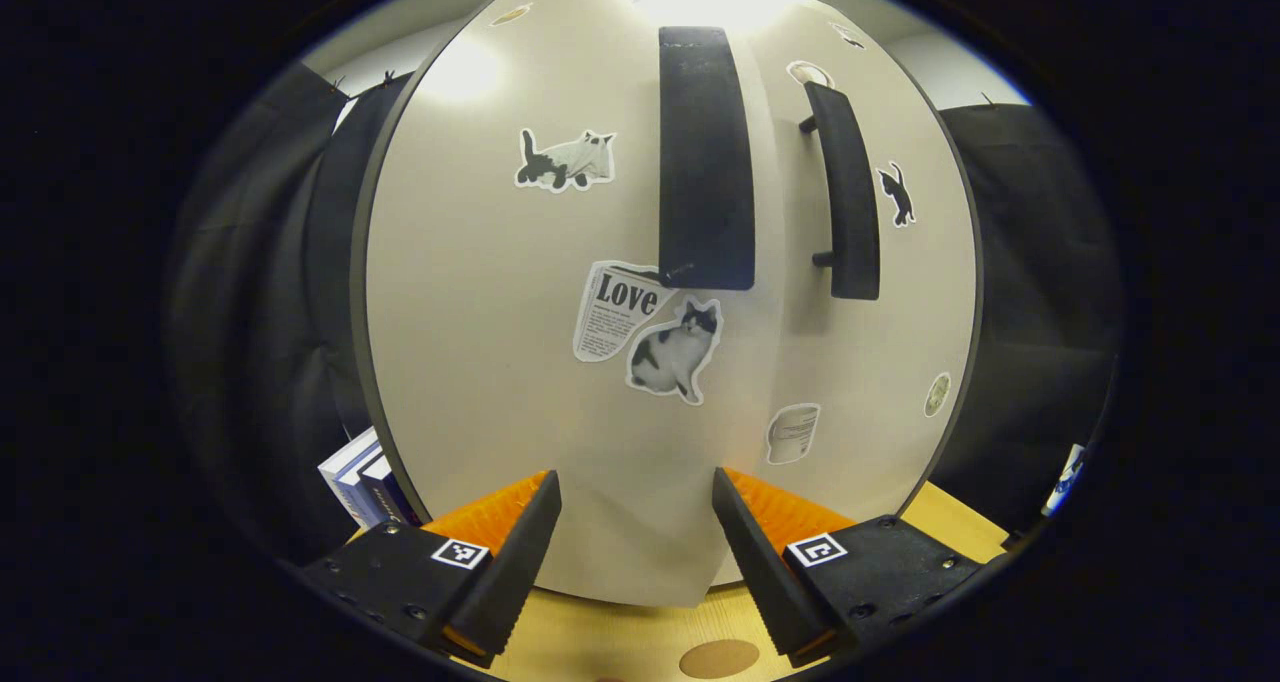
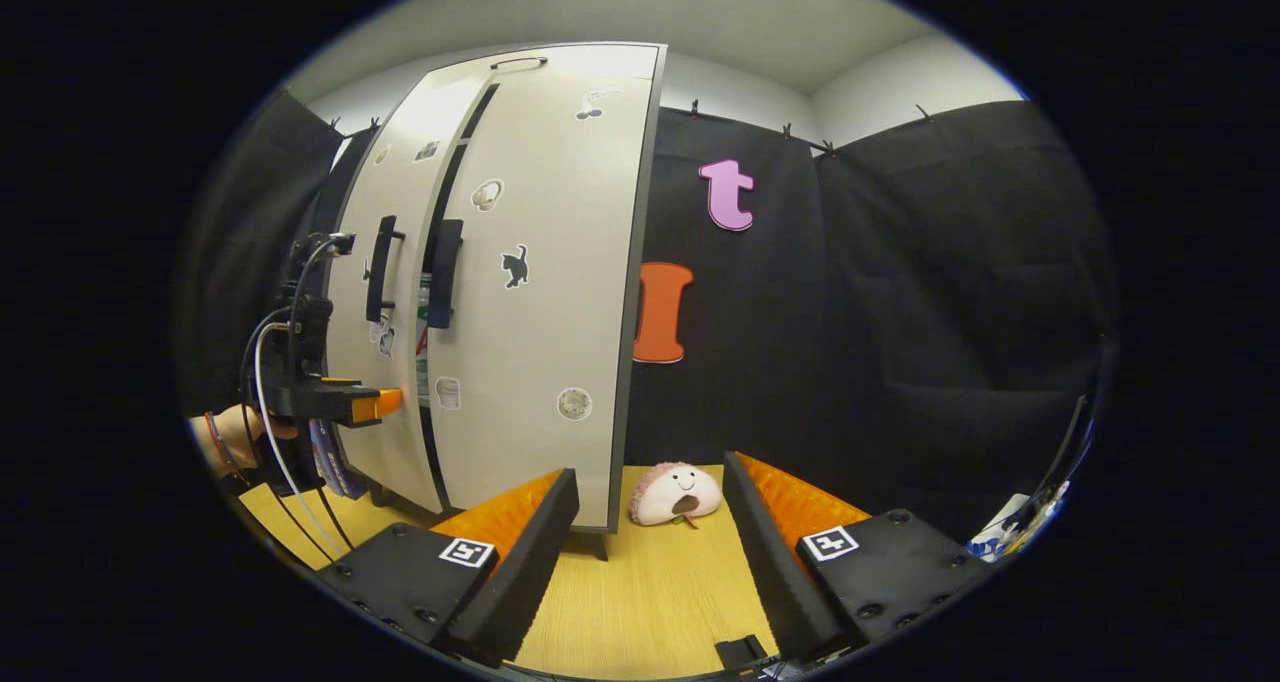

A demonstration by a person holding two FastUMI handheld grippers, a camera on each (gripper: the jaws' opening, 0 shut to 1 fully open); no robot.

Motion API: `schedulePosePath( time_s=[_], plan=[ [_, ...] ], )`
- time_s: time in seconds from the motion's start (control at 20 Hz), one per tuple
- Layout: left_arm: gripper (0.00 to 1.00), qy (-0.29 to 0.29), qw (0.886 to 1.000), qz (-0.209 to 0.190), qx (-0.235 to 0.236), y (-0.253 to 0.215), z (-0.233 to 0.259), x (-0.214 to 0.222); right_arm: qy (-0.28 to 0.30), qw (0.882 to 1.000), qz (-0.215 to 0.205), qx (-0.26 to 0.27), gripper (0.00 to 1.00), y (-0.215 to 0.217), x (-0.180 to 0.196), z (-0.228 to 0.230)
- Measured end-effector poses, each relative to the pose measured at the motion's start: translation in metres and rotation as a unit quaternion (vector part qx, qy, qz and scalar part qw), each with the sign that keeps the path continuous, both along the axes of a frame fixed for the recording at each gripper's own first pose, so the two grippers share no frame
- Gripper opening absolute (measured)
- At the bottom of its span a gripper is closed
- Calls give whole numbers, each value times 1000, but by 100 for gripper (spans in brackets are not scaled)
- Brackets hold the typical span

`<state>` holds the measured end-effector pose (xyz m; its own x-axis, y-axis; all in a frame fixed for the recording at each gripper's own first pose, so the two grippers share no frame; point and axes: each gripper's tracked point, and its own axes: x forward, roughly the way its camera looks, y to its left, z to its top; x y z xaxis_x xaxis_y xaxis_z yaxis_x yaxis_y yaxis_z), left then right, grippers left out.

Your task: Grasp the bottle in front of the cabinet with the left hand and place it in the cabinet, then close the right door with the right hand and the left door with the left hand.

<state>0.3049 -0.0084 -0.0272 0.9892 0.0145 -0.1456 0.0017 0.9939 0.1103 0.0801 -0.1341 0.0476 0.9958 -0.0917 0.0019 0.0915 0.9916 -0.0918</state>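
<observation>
The left gripper has its jaws wide apart, nothing betw. them, and is right up at the left door of the cabinet, low on the panel. In the right gripper view its tip touches or nearly touches that door, a hand behind it. The right door looks nearly closed; a narrow gap remains betw. the 2 doors. In that gap something pale shows, maybe the bottle, cannot tell. The right gripper is wide too, empty, over the wooden table, well apart from the cabinet. A plush toy lies near the cabinet's right corner.
</observation>
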Motion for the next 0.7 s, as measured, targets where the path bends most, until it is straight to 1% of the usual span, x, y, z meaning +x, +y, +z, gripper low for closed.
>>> schedulePosePath(
  time_s=[0.1, 0.25, 0.35, 0.5, 0.65, 0.7],
  plan=[
    [93, 3, 1000, 1, -4, -2, 4, -3, 3, 1000, 0, 5, 96, -2, 3, 0],
    [94, -7, 1000, -7, -24, -7, 20, -24, 9, 1000, -1, 16, 96, -5, 4, 2],
    [94, -19, 1000, -14, -16, -8, 36, -45, 6, 1000, 0, 26, 96, -5, 4, 8],
    [94, -46, 999, -24, -10, -6, 69, -77, -7, 999, 1, 36, 96, -6, 4, 20],
    [93, -71, 997, -36, -23, -1, 113, -114, -15, 998, 6, 53, 96, -7, 3, 33],
    [95, -83, 996, -39, -24, 2, 128, -123, -18, 998, 7, 55, 96, -8, 2, 38]
  ],
)
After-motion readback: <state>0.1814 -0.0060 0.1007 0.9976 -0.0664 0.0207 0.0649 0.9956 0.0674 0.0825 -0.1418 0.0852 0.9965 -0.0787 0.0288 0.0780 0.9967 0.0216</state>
